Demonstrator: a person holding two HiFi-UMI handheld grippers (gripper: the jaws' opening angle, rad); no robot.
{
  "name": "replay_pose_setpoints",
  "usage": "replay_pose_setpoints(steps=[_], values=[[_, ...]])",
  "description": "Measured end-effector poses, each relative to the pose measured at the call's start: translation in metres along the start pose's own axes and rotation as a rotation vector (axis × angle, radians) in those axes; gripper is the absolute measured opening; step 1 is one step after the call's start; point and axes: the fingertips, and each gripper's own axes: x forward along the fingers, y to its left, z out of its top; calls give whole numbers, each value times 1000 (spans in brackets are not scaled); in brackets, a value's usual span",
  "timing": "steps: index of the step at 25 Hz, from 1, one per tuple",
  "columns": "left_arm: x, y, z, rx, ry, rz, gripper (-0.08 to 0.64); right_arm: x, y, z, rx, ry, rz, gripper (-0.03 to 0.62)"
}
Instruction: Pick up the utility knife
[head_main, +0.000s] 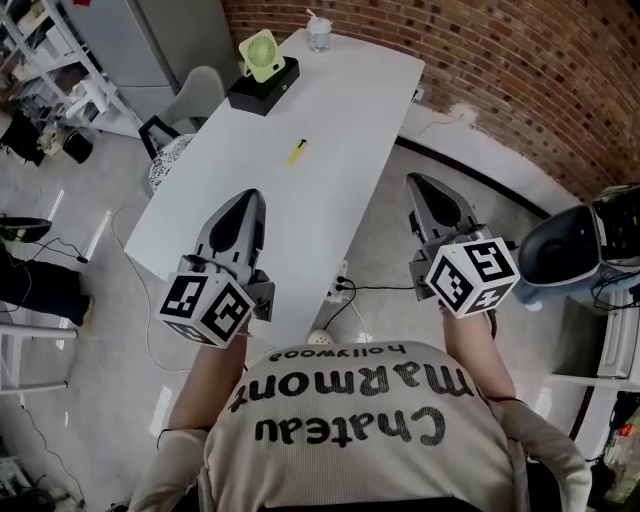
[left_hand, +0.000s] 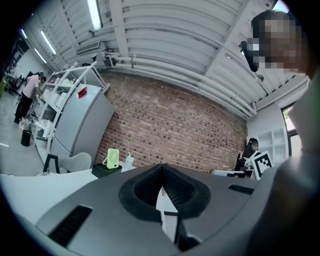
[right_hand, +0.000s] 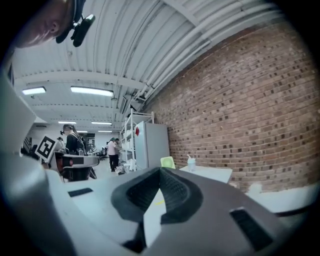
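The yellow utility knife (head_main: 298, 152) lies on the white table (head_main: 340, 110), past its middle toward the far end. My left gripper (head_main: 250, 196) hovers over the table's near end, short of the knife and a little left of it, jaws shut and empty. Off the table's right edge, above the floor, my right gripper (head_main: 420, 182) is also shut with nothing in it. In the left gripper view the left gripper (left_hand: 161, 167) points level along the table toward the brick wall. The right gripper (right_hand: 160, 172) points the same way in the right gripper view.
A black box (head_main: 262, 85) with a green fan (head_main: 260, 52) and a plastic cup (head_main: 319, 35) stand at the table's far end. A grey chair (head_main: 190, 100) is left of the table. A power strip (head_main: 337, 290) and cables lie on the floor.
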Motion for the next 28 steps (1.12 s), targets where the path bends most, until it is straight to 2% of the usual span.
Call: replay_pose_setpoints(steps=[3,8,14,16,20,25,28], values=[[10,16,-2,-18,5,33,0,24,-9,-6,27,7,17,3],[7,38,-12,-26,24,104,0,57,-10,-47,55,99,70,3],[-5,72,-20,-53,-17,266,0,104,-14,-67,24,120,174,3],[-10,79,-17,-46,-36,332,0,126,-15,-70,20,126,232,5],[-18,92,-5,-48,-98,483,0,177,-2,-68,5,123,421,64],[-28,95,2,-44,-159,646,0,213,3,-70,-65,145,628,78],[-38,95,-1,-43,-194,756,0,231,-1,-87,-120,185,733,90]])
